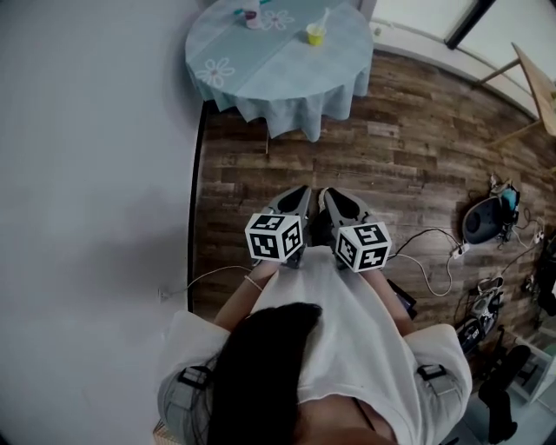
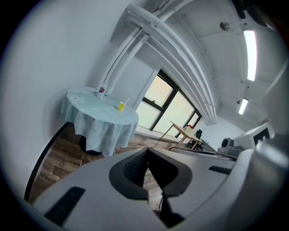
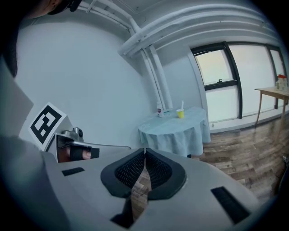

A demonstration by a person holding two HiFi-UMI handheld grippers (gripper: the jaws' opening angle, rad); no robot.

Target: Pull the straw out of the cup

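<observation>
A small yellow cup [image 1: 315,35] with a white straw [image 1: 324,20] stands on a round table under a light blue cloth [image 1: 287,65], far ahead of me. My left gripper [image 1: 300,193] and right gripper [image 1: 330,196] are side by side over the wooden floor, well short of the table. Both are shut with nothing between the jaws. The left gripper view shows its shut gripper [image 2: 146,151] below the distant cup [image 2: 121,106]. From the right gripper [image 3: 144,151], the cup [image 3: 180,113] and straw [image 3: 182,105] are also far off.
A small bottle [image 1: 251,15] stands at the table's far side. A white wall [image 1: 95,174] runs along the left. A wooden desk [image 1: 534,83] stands at the right, with bags and cables [image 1: 486,217] on the floor below it. Windows [image 3: 219,85] lie behind the table.
</observation>
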